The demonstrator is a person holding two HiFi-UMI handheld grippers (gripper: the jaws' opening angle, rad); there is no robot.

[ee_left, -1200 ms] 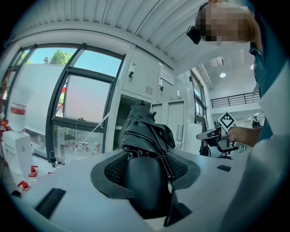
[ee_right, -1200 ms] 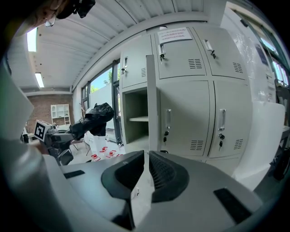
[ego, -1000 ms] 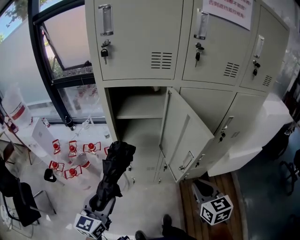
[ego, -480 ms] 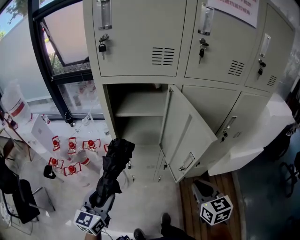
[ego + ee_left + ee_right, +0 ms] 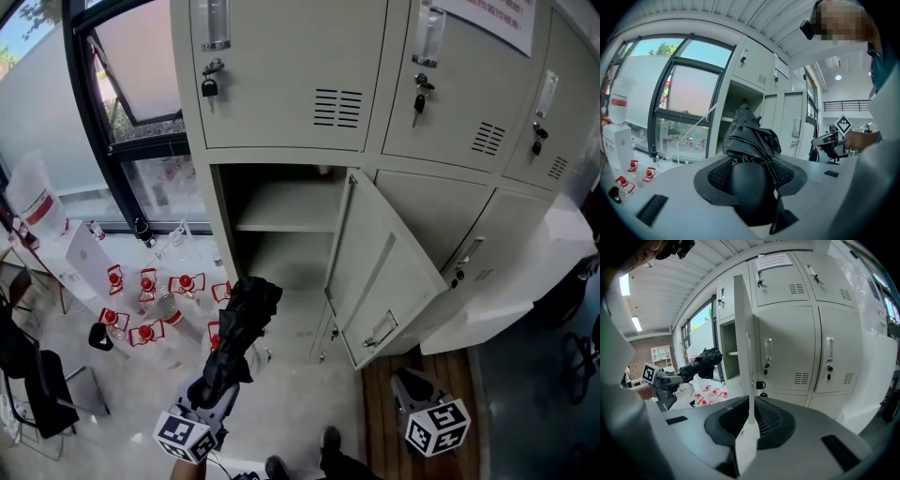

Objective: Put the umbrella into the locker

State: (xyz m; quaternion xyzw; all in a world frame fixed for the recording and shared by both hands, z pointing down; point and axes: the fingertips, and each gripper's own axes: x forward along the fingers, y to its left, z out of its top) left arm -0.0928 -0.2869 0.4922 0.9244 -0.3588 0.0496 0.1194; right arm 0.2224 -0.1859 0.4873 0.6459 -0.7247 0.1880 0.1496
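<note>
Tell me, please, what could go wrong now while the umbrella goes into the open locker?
1. The left gripper grips the folded black umbrella only at its handle end, so it might tilt or slip.
2. Its loose fabric may catch on the shelf or the half-open door.

Black-framed window [image 5: 141,56], pale floor [image 5: 291,412], ceiling light [image 5: 838,77]
</note>
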